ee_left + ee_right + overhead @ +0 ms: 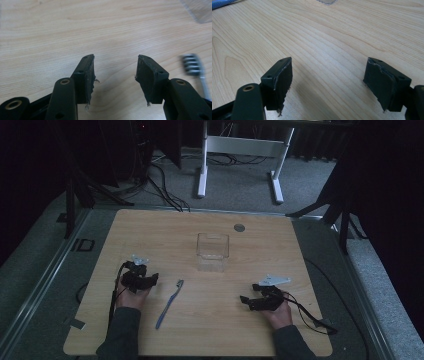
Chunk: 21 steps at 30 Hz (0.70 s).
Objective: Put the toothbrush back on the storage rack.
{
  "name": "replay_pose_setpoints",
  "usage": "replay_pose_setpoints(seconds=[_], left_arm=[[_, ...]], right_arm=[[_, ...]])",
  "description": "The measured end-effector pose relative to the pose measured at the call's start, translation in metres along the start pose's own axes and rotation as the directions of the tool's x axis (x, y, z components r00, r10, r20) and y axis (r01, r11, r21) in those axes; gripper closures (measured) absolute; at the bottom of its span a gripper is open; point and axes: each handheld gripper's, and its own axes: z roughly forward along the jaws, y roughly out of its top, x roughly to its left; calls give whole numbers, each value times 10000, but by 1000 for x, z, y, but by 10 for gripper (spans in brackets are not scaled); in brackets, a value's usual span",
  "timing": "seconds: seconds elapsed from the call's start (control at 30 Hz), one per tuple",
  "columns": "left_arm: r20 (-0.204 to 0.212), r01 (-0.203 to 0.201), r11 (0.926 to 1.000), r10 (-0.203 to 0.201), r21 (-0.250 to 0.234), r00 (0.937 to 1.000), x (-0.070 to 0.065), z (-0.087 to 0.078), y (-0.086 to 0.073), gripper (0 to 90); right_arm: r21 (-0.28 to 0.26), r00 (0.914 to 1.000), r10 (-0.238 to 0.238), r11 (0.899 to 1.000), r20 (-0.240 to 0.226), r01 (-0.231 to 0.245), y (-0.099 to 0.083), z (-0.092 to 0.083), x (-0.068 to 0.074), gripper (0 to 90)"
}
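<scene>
A: Toothbrush first: where is it for you?

B: It lies flat on the wooden table, near your edge and just right of your left gripper. Its blue handle runs from the near end up and to the right, and the bristle head points away from you. It touches neither gripper.

A: And your left gripper itself?

B: You hold it low over the table with its jaws spread and nothing between them. In the left gripper view the left gripper shows bare wood in the gap, and the toothbrush head sits blurred just off the right jaw, apart from it.

A: Your right gripper?

B: Your right gripper sits at the right side of the table, well apart from the brush, pointing left. Its jaws stand wide and hold nothing; the right gripper view shows the right gripper with only wood grain in the gap. The pads on both jaws look frayed along their edges.

A: Farther out?

B: A clear plastic box stands upright near the middle of the table, beyond both your hands and between them. Past it, near the far edge, a small round grey disc is set in the tabletop. Beyond the table, a white desk frame stands on grey carpet with cables beside it.
</scene>
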Motion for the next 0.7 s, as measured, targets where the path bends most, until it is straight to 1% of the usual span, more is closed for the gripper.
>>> replay_pose_setpoints(seconds=[0.03, 0.07, 0.13, 0.17, 0.2, 0.3, 0.4, 0.53, 0.7], left_arm=[[0, 0, 10000, 0, 0, 10000, 0, 0, 0, 484], [-27, -46, 10000, 46, -45, 10000, -3, -6, 2, 482], [32, -87, 9999, 87, -135, 10000, -6, -12, 3, 479], [32, -87, 9999, 87, -135, 10000, -6, -12, 3, 479], [36, -93, 9998, 93, -149, 9999, -7, -16, 4, 479], [213, -32, 9996, 39, -286, 9998, -11, -24, 6, 479], [297, -24, 9992, 36, -395, 9996, -14, -31, 8, 479], [468, 59, 9991, -39, -431, 9989, -17, -39, 9, 479], [663, 5, 9991, 24, -430, 9978, -22, -46, 9, 479]], right_arm=[[1, 10000, -1, 10000, 1, 1, 0, 0, 0, 224], [3, 10000, 3, 10000, 2, -3, 0, 0, 0, 224], [4, 10000, 3, 10000, 3, -3, 0, 0, 0, 224], [4, 10000, 3, 10000, 3, -3, 0, 0, 0, 224], [3, 10000, 8, 10000, 1, -8, 0, 0, 0, 224], [0, 10000, -2, 10000, 5, 2, 0, 0, 0, 224], [0, 10000, -7, 10000, 7, 7, 0, 0, 0, 225], [-5, 10000, -17, 10000, 7, 17, 0, 0, 0, 225], [-7, 10000, -16, 10000, 9, 16, 0, 0, 0, 224]])
